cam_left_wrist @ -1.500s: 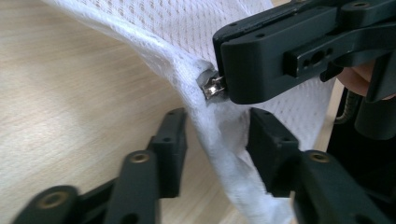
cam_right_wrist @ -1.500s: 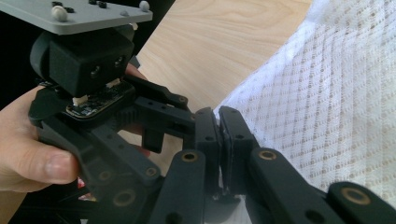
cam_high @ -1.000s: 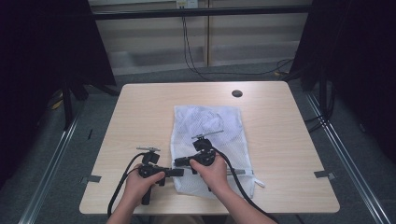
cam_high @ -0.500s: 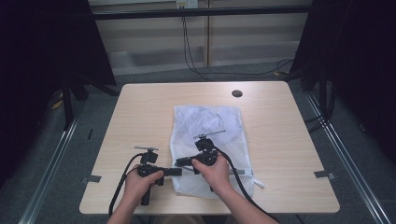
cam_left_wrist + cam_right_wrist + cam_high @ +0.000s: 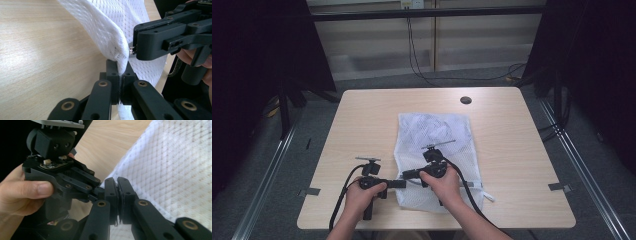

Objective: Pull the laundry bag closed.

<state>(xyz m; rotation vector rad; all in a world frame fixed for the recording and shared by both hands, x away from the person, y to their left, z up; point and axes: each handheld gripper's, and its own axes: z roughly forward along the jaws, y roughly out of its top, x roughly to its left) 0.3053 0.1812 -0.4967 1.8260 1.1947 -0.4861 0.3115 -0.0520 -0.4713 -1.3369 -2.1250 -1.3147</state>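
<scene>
While your left gripper (image 5: 120,75) pinches the near-left edge of the white mesh bag (image 5: 434,135), its jaws sit clamped tight on a fold of fabric, lifting that edge off the table (image 5: 362,115). Your right gripper (image 5: 117,185) is clenched too; the left gripper view shows a small silvery metal piece at its tip, right at the bag's edge, likely the zipper pull, too small to confirm. The two tips sit just beside each other at the bag's left edge. The bag lies flat mid-table, toward your side, with the right hand (image 5: 443,184) over it. No readable brand, label or writing on the bag or the grippers.
</scene>
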